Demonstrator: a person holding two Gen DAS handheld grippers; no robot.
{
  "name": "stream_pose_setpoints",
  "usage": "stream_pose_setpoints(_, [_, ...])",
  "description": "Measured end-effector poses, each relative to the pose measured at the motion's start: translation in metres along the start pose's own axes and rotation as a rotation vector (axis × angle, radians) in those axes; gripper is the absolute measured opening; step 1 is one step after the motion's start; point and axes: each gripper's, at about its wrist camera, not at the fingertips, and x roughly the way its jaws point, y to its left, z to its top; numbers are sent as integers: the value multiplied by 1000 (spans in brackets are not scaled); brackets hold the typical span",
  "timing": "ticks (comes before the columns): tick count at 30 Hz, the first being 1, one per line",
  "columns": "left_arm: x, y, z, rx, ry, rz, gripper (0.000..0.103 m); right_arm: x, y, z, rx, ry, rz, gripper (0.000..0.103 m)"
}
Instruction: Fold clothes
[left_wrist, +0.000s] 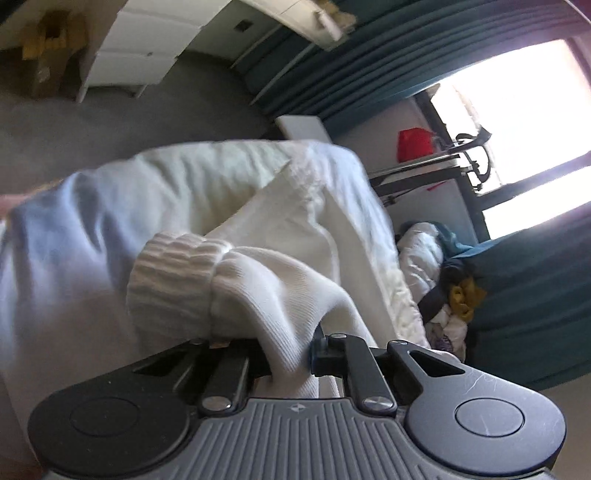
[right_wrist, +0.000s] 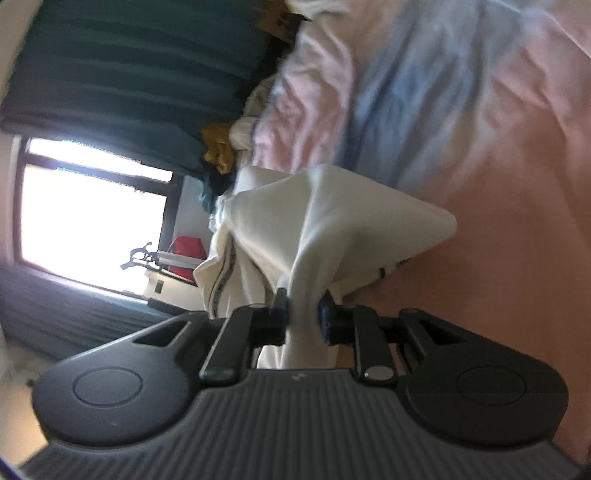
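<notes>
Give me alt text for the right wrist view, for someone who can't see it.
The right gripper pinches a bunched fold of a cream garment, which hangs over a pink and blue bedsheet. Behind, to the left, are a bright window, a teal curtain and a heap of clothes; the picture is tilted and blurred.
</notes>
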Motion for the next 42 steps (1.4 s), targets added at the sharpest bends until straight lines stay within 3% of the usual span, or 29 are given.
stream_pose_setpoints(5, [-7,24,7,-12,20,-17,12,-11,-38,4,287,-41,-54,77])
stream_pose_setpoints(6, [-6,29,8,-27,29,-28,12,-13,-47,4,357,-54,-58,78])
stream_pose_setpoints(9, [2,43,12,-78,55,-58,12,-11,-62,9,468,-69,-56,77])
stream_pose_setpoints(16, [17,65,17,-148,102,-102,13,33,-43,31,387,-3,-107,78])
stream_pose_setpoints(18, [19,69,17,-149,109,-105,13,37,-38,35,360,-16,-109,73])
stream_pose_setpoints(19, [20,71,17,-151,113,-108,13,38,-37,37,341,-28,-108,64])
stream_pose_setpoints(23, [23,71,14,-142,120,-106,14,27,-18,37,208,-87,-88,42])
stream_pose_setpoints(31, [25,67,11,-128,135,-86,14,1,36,31,-105,-242,34,35])
stream_pose_setpoints(36, [27,65,10,-119,134,-72,14,-21,84,16,-426,-409,126,35])
stream_pose_setpoints(39, [28,64,11,-115,123,-55,14,-21,96,5,-516,-419,76,35])
stream_pose_setpoints(42, [28,63,10,-115,118,-43,14,-4,78,8,-429,-287,-47,36])
